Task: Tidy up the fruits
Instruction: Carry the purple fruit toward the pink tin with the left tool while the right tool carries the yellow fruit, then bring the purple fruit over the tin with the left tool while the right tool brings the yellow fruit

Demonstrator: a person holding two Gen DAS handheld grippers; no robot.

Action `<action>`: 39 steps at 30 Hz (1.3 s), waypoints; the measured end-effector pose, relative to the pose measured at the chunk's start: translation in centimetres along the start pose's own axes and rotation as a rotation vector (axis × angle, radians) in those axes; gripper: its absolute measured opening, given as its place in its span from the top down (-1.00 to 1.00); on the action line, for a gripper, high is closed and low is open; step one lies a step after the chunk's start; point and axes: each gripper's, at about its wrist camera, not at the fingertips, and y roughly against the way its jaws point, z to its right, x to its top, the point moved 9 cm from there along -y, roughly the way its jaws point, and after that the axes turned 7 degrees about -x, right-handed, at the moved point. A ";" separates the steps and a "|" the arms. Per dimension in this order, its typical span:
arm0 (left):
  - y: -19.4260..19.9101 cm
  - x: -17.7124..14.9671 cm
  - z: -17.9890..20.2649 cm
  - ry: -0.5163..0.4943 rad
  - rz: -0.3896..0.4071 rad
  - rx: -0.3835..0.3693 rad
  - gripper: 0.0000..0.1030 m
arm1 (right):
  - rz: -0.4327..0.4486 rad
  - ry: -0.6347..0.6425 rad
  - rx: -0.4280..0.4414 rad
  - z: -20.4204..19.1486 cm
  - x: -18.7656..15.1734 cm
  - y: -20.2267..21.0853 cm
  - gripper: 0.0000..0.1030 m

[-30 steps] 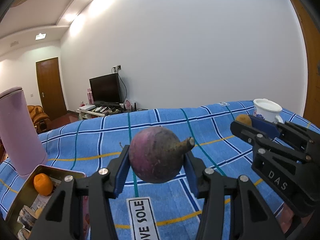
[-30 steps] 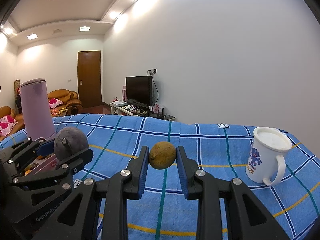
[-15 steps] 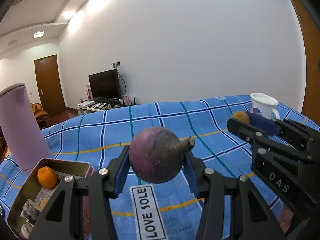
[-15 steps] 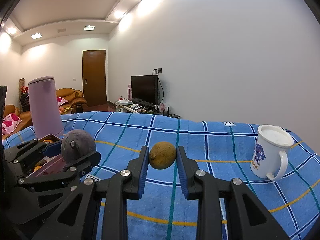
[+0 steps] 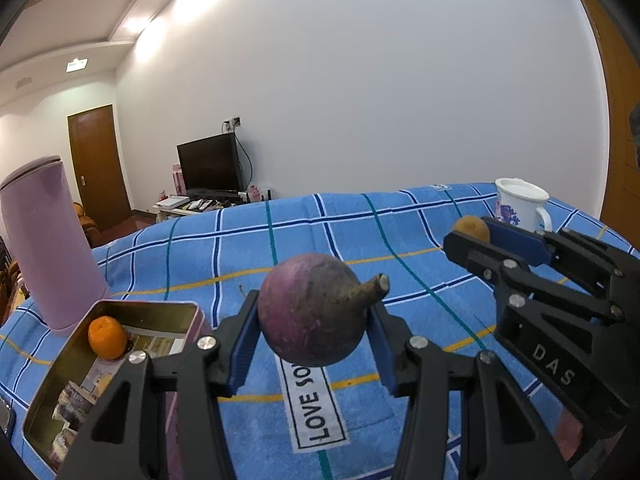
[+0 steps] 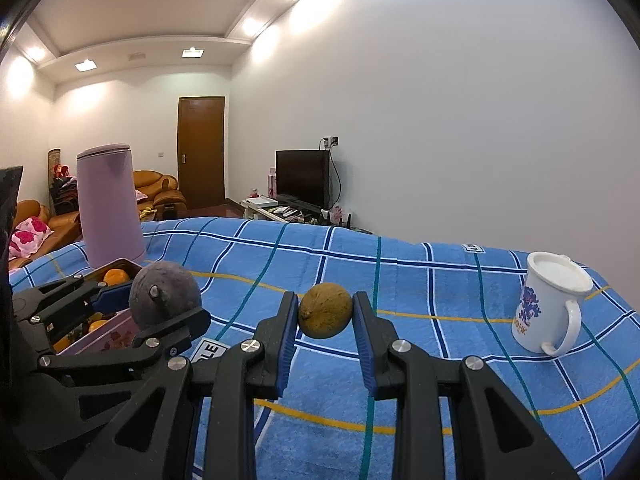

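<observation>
Fruits ride aloft: left claw point(image 5: 312, 330) clenches a round purple stemmed fruit point(image 5: 314, 314), right claw point(image 6: 325, 326) grips a small brown oval fruit point(image 6: 325, 311), both near the open gold tin point(image 5: 160, 307) holding an orange point(image 5: 107, 337), likely their destination.

Left wrist view: looks forward along the left gripper point(image 5: 314, 320), low over the blue checked cloth point(image 5: 400, 240), toward the far white wall; the right gripper point(image 5: 476, 236) enters at right. Right wrist view: parallel heading, close above the cloth, with the left gripper at left. Both share the purple canister point(image 6: 110, 204), white mug point(image 6: 554, 304), television point(image 5: 210, 166) and tin box point(image 5: 120, 308).
</observation>
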 end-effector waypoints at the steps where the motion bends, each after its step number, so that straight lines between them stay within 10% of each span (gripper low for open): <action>1: 0.2 -0.1 -0.1 0.000 -0.002 0.001 -0.01 | 0.000 0.000 0.002 -0.1 0.0 0.0 0.43; 39: 5.6 -2.8 -7.5 0.076 0.010 0.062 -0.01 | -0.038 0.036 0.171 -8.1 -0.5 1.1 0.43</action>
